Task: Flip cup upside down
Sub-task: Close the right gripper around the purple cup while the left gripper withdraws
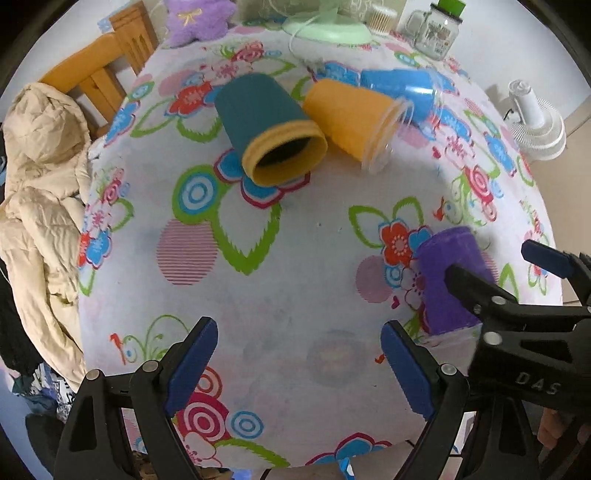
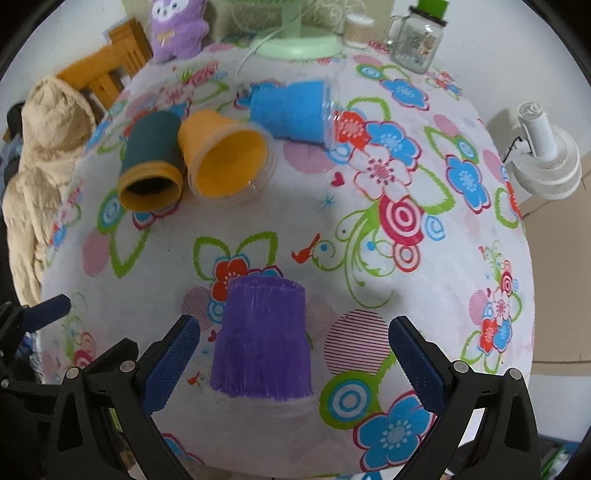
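The purple cup stands upside down on the flower-patterned worktop, its closed base up and its clear rim flat against the cloth. The right gripper is released: its blue-padded fingers sit spread wide on either side of the purple cup, with a clear gap between each pad and the cup wall, so nothing is grasped. In the left wrist view the purple cup shows partly behind the right gripper's black frame. The left gripper is also released and holds nothing, its fingers parted over bare cloth to the left of the purple cup. Farther across the worktop from the purple cup, three other cups lie on their sides: a dark teal cup with a yellow rim, an orange cup touching it just to its right, and a blue cup beyond the orange one, its mouth turned to the right. Behind these, at the far edge of the worktop, are a purple plush toy, the pale green base of a fan and a glass mug jar with a green lid. A beige padded jacket hangs over a wooden chair off the left edge, and a white fan sits off the right edge, well apart from the purple cup.
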